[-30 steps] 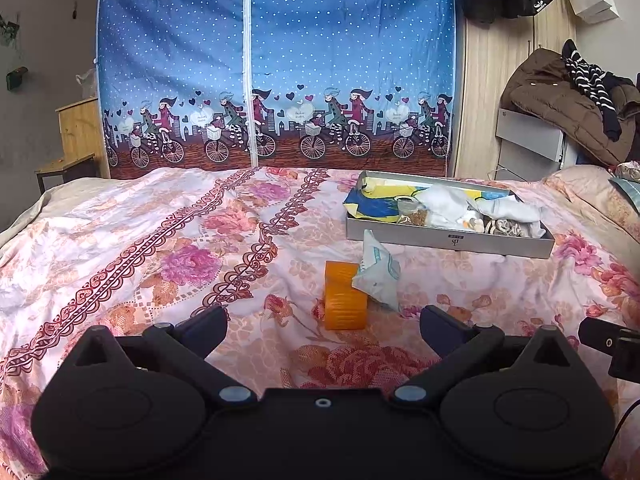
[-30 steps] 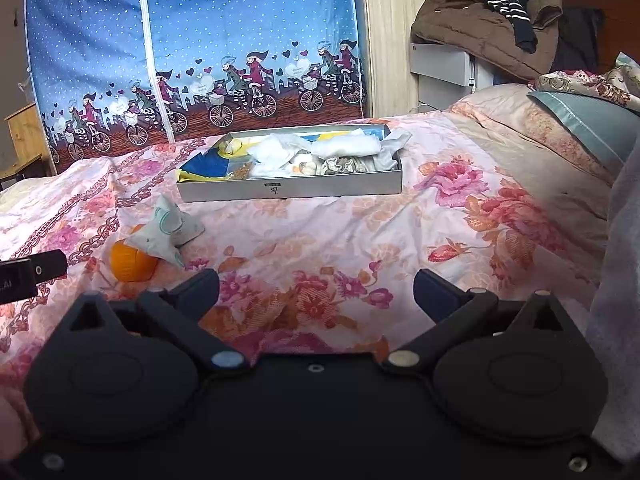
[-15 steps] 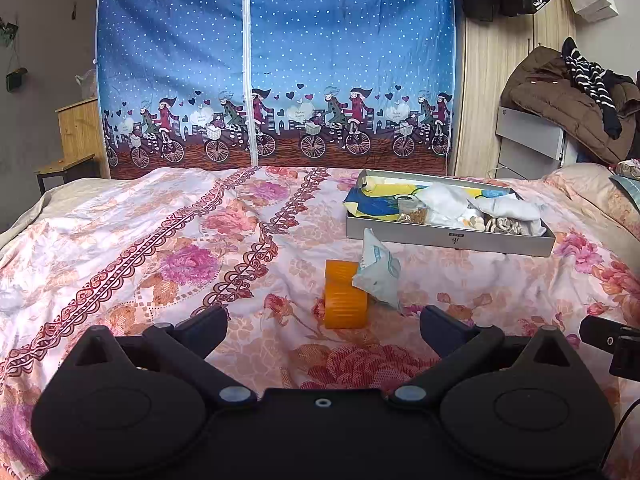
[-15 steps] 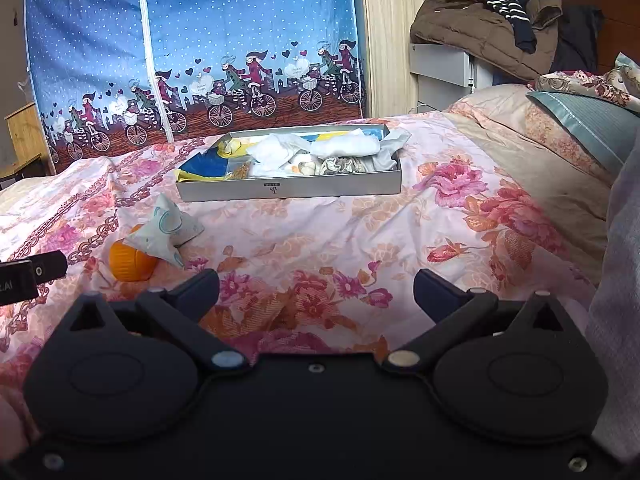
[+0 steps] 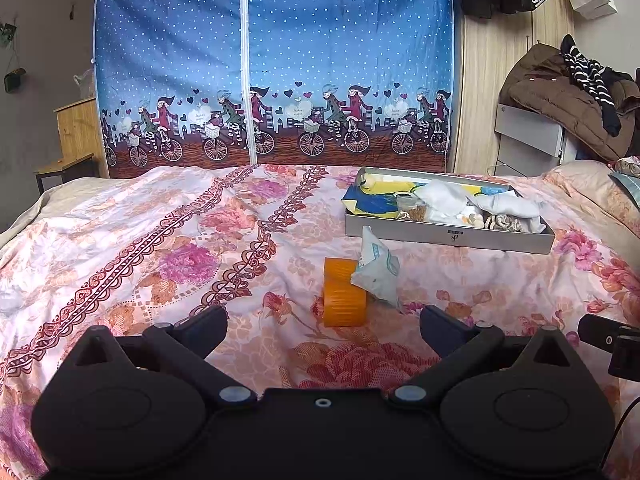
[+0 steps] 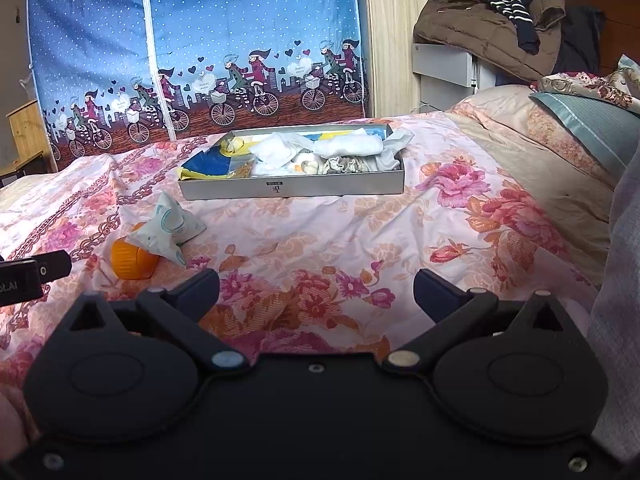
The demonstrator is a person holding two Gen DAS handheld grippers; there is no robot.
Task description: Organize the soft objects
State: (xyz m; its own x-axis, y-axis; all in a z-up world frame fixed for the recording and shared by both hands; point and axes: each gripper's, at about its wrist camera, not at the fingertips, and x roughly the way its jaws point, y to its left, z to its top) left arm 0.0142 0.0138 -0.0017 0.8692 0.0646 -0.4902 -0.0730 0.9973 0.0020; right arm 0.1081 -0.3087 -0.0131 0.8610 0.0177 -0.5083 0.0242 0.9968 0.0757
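Nothing has shifted over the last second: both the left tongs (image 5: 323, 322) and right tongs (image 6: 316, 288) stay spread apart and empty above the floral bed (image 5: 168, 248). The ribbed orange foam block (image 5: 343, 292) and pale printed fabric pouch (image 5: 376, 270) leaning on it remain outside the grey cardboard tray (image 5: 448, 236), so sorting seems paused.

Light: I see soft, even, cool daylight; shadows faint.
Sharpness: mostly clear.
Edges: fisheye bending, dark upper corners.

A home bedroom: a bed (image 5: 200, 248) under a floral cover fills the view ahead, a fabric wardrobe (image 5: 272, 60) stands beyond, and coats (image 6: 480, 20) lie piled far right.
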